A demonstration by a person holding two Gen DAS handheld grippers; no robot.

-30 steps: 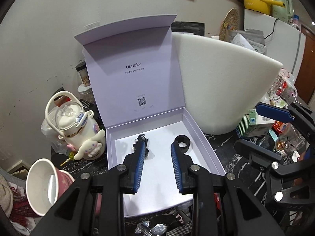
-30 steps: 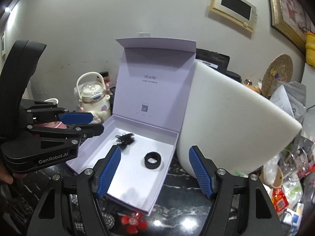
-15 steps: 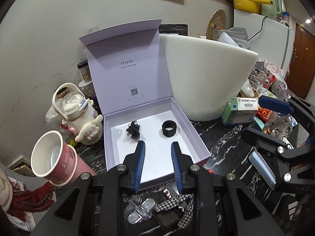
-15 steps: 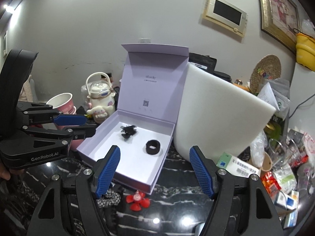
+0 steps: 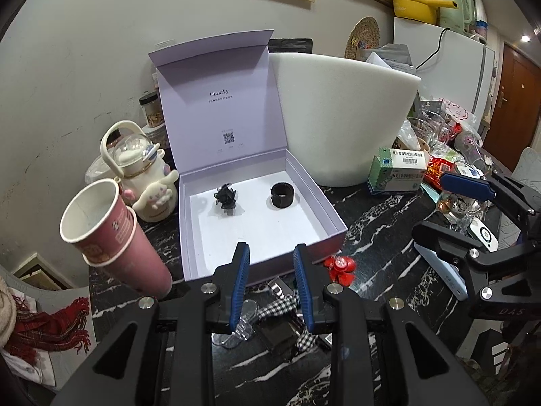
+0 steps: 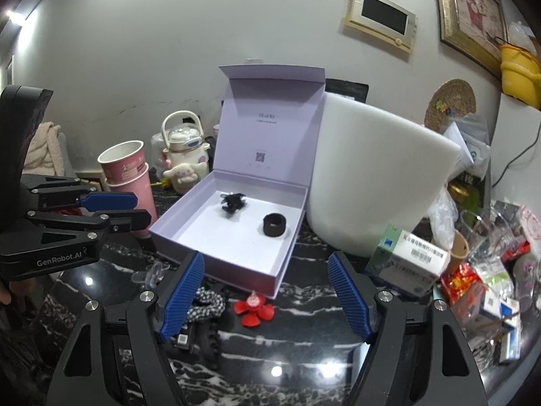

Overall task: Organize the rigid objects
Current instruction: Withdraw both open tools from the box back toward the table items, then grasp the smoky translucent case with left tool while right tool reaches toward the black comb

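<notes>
Ahead of both grippers, the matte lilac cardboard box holds a spiky black clip and a black ring. Left gripper: ribbed blue pads narrowly apart, empty. Right gripper: jaws opening, nothing between; glossy red flower clip lies below it.

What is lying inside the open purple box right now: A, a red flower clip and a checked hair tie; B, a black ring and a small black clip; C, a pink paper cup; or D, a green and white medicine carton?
B: the purple box holds only a black ring and a small black clip on its white floor; the red flower clip lies on the table in front of it.
</notes>
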